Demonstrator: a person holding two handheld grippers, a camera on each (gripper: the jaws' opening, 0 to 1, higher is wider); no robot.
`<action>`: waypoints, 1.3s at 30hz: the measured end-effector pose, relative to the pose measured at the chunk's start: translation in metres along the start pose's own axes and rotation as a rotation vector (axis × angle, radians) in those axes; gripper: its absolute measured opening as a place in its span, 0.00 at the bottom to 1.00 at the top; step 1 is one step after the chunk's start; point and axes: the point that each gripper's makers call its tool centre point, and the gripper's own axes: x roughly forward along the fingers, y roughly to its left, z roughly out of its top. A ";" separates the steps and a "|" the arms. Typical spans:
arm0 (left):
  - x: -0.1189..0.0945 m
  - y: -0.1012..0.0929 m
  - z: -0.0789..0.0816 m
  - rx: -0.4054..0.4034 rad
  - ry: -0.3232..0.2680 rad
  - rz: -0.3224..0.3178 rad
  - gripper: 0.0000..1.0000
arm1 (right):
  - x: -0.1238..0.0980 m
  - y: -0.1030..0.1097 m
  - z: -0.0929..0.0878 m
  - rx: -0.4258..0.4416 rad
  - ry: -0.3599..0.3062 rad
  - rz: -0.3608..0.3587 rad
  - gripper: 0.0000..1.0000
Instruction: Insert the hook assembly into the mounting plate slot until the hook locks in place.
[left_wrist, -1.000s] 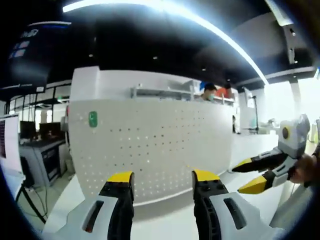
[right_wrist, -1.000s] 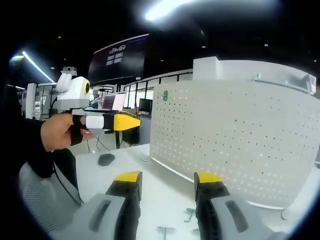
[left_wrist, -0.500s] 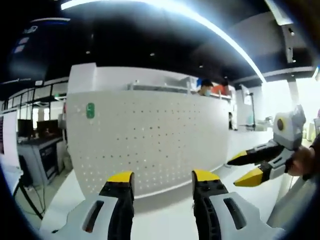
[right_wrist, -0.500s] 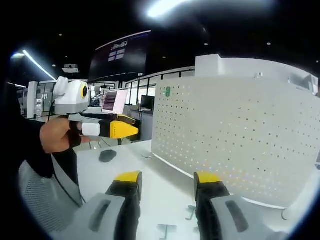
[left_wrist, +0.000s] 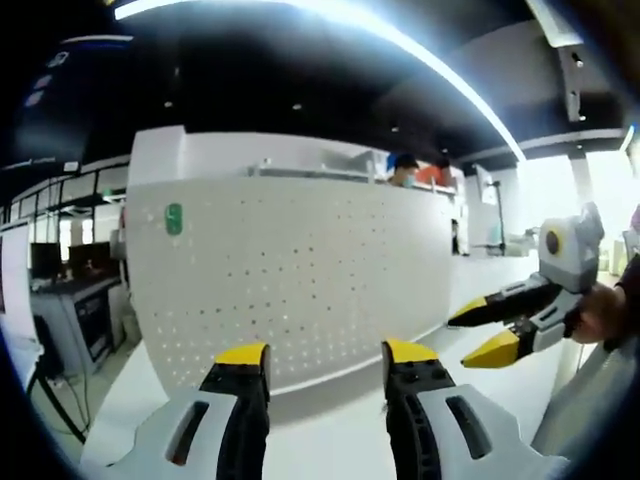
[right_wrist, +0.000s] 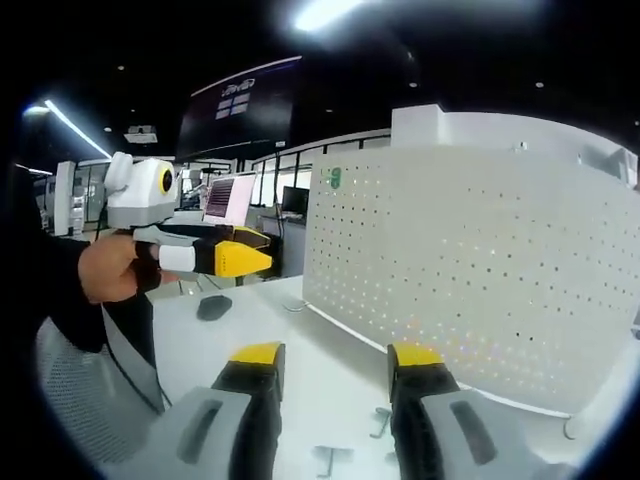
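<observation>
Your left tongs (left_wrist: 313, 352) are open, with a wide gap between the two yellow tips, and they hold nothing. Your right tongs (right_wrist: 343, 353) are open the same way and are empty too. You can also see the right tongs from the left gripper view, out to the side with the tips apart. From the right gripper view, the left tongs come in from the side, held in your hand (right_wrist: 108, 268).

Both pairs hang over the white table (right_wrist: 300, 340). Just below the tips of your right tongs, small metal hooks (right_wrist: 380, 424) lie flat on the table. They are close to the right tip, and one more small piece (right_wrist: 327, 460) lies between the two tong arms. The tongs do not touch them. The hooks are too small to tell their shape well.

Past the tips stands the big white board full of little holes (left_wrist: 290, 280). That is the mounting plate. It stands up straight on the table, right in front of both tongs, and neither pair touches it. A small green sticker (left_wrist: 174, 218) sits near its top corner.

A dark little thing (right_wrist: 213, 307) lies on the table off to the side, near your left tongs. Farther back are a laptop screen (right_wrist: 229, 200) and desks. A person (left_wrist: 404, 170) is behind the board.
</observation>
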 end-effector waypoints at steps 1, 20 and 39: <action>0.000 0.000 0.000 0.000 -0.001 -0.002 0.46 | 0.001 0.000 -0.001 0.001 0.005 0.002 0.39; 0.001 -0.005 0.000 0.021 0.002 -0.021 0.45 | 0.017 -0.034 -0.017 -0.063 0.094 0.012 0.36; 0.002 -0.006 -0.003 0.026 0.015 -0.028 0.44 | 0.062 -0.051 -0.089 -0.127 0.309 0.106 0.31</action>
